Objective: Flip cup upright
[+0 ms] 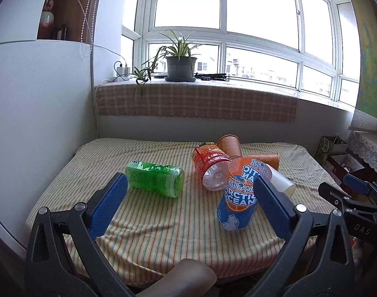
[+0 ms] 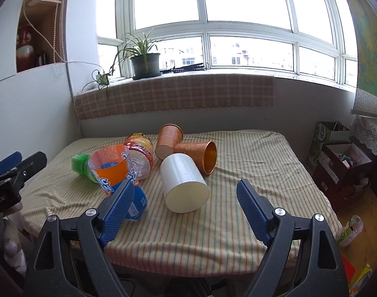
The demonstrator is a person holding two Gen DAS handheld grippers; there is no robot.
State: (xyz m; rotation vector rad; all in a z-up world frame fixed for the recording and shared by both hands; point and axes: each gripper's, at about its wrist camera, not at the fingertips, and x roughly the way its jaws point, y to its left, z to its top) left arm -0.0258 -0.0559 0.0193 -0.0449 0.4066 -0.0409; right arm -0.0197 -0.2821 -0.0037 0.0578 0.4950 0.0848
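Striped cloth: yellow-green striped fabric [image 2: 237, 222] covers the table across the lower half of both views.
Left gripper: left gripper [image 1: 188, 195] at lower centre of the left wrist view, blue-padded fingers [image 1: 106, 205] spread wide, nothing between them.
Right gripper: right gripper [image 2: 186, 198] at lower centre of the right wrist view, fingers [image 2: 254, 210] spread wide, nothing held.
White cup: white cup [image 2: 184, 185] lies on its side at the centre of the right wrist view, closed base toward the camera, ahead of the open right fingers and not touched by them.
Blue-orange cup: "Arctic Ocean" printed cup [image 1: 240, 195] sits centre-right in the left wrist view, tilted, open mouth up; its right side is partly hidden behind the right-hand finger, contact cannot be told.
Copper cups: one copper cup [image 2: 198, 156] on its side just behind the white cup, mouth to frame right; a second copper cup [image 2: 168, 141] behind it, leaning.
Orange-labelled bottle: clear bottle [image 1: 210, 165] on its side, left of the copper cups.
Green bottle: green bottle [image 1: 156, 178] on its side at centre-left of the left wrist view, apart from the cluster.
Window sill: potted plant [image 1: 181, 66] at upper centre.
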